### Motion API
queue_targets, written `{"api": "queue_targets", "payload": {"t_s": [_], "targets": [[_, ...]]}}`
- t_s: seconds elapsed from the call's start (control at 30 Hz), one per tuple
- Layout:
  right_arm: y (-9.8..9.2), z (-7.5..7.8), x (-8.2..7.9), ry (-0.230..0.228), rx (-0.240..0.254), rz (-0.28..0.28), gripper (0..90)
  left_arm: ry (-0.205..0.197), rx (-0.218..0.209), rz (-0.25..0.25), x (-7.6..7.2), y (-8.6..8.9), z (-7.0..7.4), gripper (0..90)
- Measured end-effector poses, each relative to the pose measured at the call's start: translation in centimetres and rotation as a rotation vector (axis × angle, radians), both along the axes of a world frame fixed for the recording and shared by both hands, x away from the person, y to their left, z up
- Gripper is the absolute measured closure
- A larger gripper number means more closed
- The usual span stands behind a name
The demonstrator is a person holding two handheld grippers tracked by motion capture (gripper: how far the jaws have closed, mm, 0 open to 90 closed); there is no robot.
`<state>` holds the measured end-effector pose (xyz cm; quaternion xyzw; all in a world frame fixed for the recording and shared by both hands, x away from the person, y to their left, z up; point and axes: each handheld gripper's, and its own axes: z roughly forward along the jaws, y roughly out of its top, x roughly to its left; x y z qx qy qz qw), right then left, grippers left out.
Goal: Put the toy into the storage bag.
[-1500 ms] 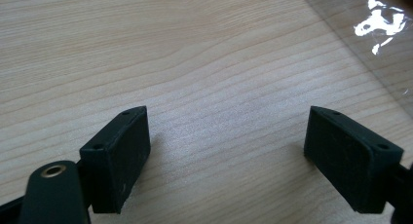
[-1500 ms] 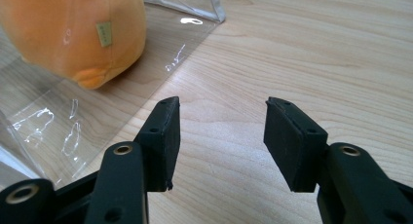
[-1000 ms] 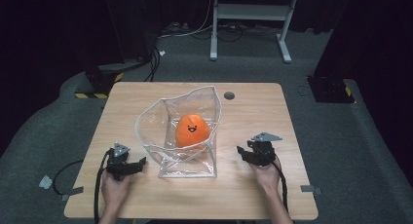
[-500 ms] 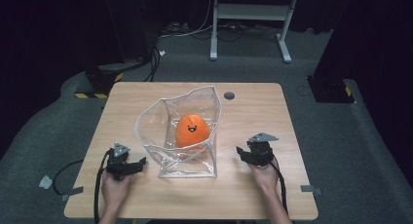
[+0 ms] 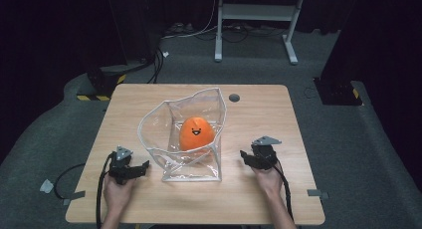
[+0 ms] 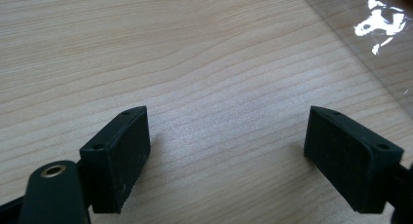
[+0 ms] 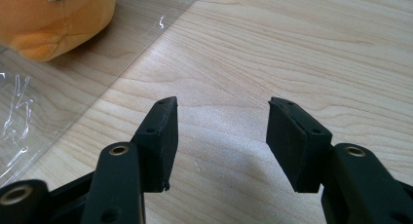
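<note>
Both sets of fingers stand apart over bare counter [image 5: 259,109], gripping nothing. The left gripper [image 5: 142,167] and right gripper [image 5: 245,156] flank the clear bag [image 5: 164,127], which holds the orange plush toy [image 5: 196,133] mid-counter.

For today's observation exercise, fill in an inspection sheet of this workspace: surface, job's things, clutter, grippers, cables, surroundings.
Surface: wooden table, round hole near far edge.
Job's things: clear plastic bag standing open mid-table; orange plush toy with a smiling face inside it.
Clutter: nothing seen on the table.
Grippers: left gripper and right gripper open, empty, either side of the bag.
Cables: one trails from each gripper; more on the floor.
Surroundings: grey floor, white stand legs behind, dark backdrop.
</note>
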<state>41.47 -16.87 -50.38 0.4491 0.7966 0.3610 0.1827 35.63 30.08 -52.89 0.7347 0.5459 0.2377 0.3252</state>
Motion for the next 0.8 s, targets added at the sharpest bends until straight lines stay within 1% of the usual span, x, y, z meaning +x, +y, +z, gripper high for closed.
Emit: {"api": "queue_targets", "payload": {"t_s": [0.27,0.47,0.8], "targets": [[0.1,-0.3,0.2,0.007,-0.002,-0.003,45.1,0.0,0.0,0.0,0.0,0.0,0.0,17.1],[0.4,-0.5,0.3,0.007,-0.015,-0.002,44.7,0.0,0.0,0.0,0.0,0.0,0.0,17.1],[0.6,-1.3,0.6,0.027,-0.036,-0.008,43.2,0.0,0.001,0.0,0.0,0.0,0.0,17.1]]}}
